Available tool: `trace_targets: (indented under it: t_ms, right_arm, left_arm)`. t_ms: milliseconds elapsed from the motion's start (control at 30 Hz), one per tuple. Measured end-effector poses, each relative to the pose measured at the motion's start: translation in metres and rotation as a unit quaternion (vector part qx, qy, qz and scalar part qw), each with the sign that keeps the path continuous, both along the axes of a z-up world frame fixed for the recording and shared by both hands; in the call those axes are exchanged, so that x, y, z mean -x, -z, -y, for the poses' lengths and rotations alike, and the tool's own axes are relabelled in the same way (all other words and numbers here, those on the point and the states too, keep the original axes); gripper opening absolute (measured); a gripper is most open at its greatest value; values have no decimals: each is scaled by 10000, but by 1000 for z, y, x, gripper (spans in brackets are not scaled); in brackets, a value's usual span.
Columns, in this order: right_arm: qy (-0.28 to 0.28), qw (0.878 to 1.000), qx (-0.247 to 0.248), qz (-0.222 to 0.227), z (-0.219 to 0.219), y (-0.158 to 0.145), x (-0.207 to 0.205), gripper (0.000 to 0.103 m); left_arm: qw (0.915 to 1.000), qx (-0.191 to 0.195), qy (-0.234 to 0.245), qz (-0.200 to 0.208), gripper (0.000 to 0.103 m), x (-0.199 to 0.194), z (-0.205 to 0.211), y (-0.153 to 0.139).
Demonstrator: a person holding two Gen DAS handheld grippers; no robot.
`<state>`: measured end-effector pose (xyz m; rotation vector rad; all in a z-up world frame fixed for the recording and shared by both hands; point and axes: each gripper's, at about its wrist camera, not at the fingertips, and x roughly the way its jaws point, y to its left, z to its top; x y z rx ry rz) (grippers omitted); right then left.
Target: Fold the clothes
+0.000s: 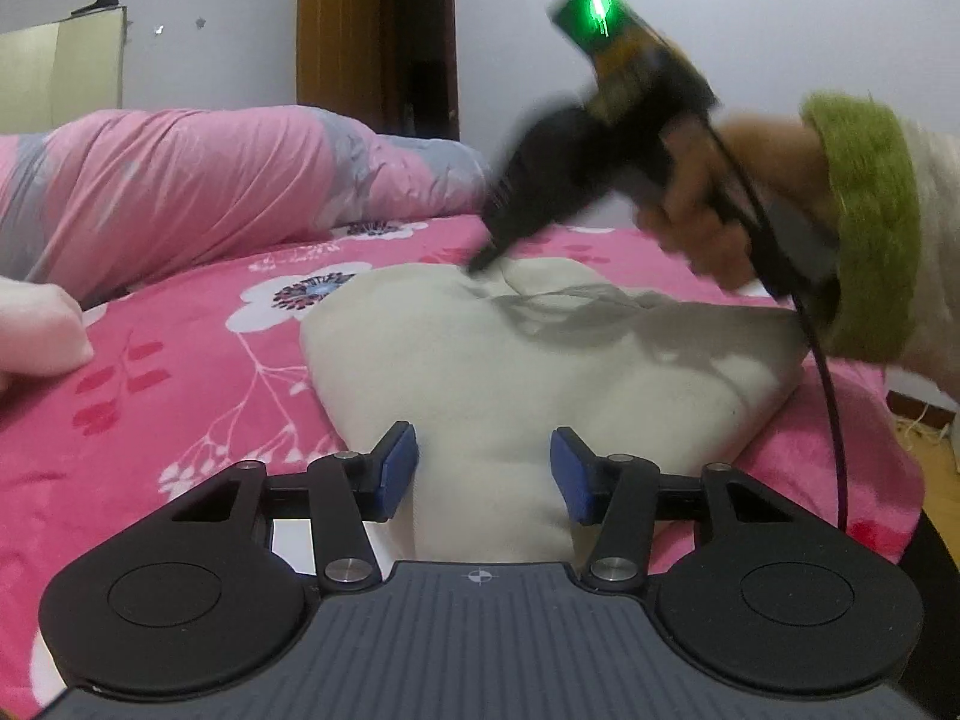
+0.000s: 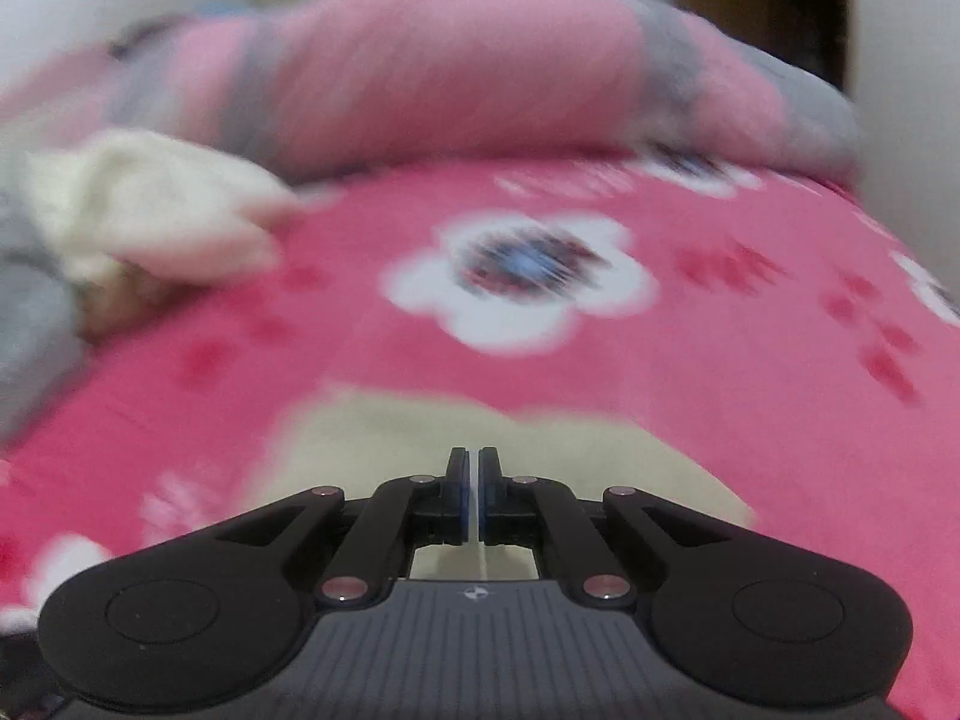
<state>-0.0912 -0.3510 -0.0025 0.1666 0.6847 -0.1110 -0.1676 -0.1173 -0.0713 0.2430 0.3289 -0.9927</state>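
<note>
Currently the step in hand appears to be a fold of the cream garment (image 1: pixel 540 360), which lies on the pink flowered bedspread (image 1: pixel 180 372) of the bed. The left gripper (image 1: pixel 483 468) holds its fingers half spread, astride the garment's near edge at 6 o'clock, not pressing it. The right gripper (image 2: pixel 472 495) has its fingers pressed together; nothing is visibly pinched, and its tip meets the far edge at 12 o'clock. Next move: probably close the left fingers on the near edge. The garment looks thick, soft, already doubled, with rounded corners.
</note>
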Motion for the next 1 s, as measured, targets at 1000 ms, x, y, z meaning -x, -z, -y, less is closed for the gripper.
trace_targets:
  t_ms: [1000]
  right_arm:
    - [-970,9940,262,-431,-62,15,-26,0]
  left_arm:
    - [9993,291,-83,-206,53,-3,-6,3]
